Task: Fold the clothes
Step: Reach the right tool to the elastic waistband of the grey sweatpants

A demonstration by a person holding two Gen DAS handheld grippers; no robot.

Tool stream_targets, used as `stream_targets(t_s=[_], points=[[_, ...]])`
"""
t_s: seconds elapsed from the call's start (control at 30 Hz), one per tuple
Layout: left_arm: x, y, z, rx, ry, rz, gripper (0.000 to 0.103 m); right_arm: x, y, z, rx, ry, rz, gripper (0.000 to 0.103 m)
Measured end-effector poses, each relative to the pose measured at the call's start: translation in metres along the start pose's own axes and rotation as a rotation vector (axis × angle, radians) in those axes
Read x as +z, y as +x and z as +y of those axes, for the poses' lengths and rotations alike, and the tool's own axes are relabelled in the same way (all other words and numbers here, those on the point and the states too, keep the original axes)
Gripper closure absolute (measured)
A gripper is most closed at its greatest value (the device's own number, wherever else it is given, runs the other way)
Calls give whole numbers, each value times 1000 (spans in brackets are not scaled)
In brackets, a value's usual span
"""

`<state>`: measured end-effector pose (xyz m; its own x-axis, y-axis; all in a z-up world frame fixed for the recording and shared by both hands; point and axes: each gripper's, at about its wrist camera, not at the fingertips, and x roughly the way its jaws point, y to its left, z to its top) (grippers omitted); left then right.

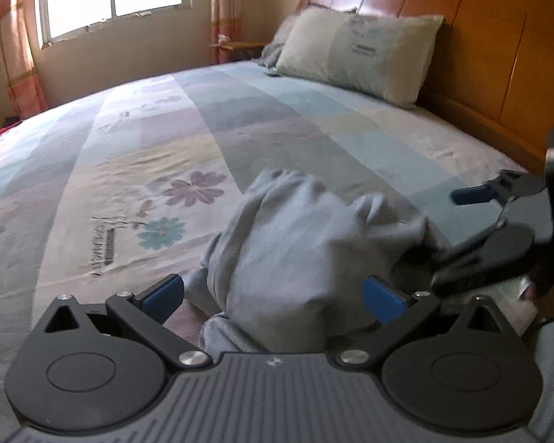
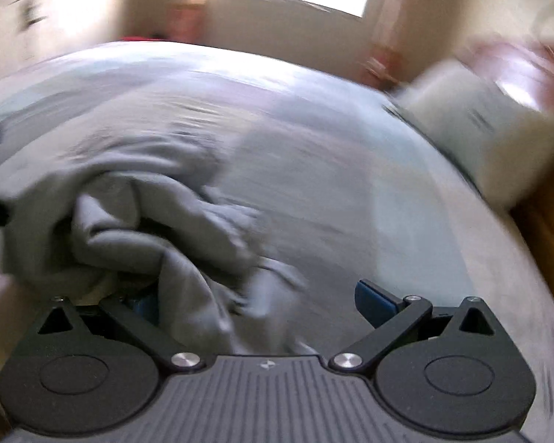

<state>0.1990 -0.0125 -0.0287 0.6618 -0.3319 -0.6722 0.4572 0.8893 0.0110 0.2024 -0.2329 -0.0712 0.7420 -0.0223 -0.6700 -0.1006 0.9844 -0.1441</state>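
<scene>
Grey garment [image 1: 306, 243] bunched between my wide left claw [image 1: 273, 295] fingers, right claw [image 2: 262, 306] also wide; soft, limp, light: I'd pinch an edge.

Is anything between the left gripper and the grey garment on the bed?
Nothing visible. The grey garment lies bunched on the bed, already reaching between the open fingers of the left gripper. The right gripper, also open, is at its far side.
</scene>
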Motion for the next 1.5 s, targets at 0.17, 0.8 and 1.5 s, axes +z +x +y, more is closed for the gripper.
stream_targets(t_s=[0.17, 0.8, 1.5], points=[[3, 22, -22, -46, 48, 12, 1, -18, -1, -18, 5, 50, 41, 0], [-7, 17, 56, 205, -113, 70, 1, 13, -37, 9, 451, -32, -136, 0], [22, 65, 40, 233, -66, 61, 0, -46, 1, 73, 428, -160, 97, 0]])
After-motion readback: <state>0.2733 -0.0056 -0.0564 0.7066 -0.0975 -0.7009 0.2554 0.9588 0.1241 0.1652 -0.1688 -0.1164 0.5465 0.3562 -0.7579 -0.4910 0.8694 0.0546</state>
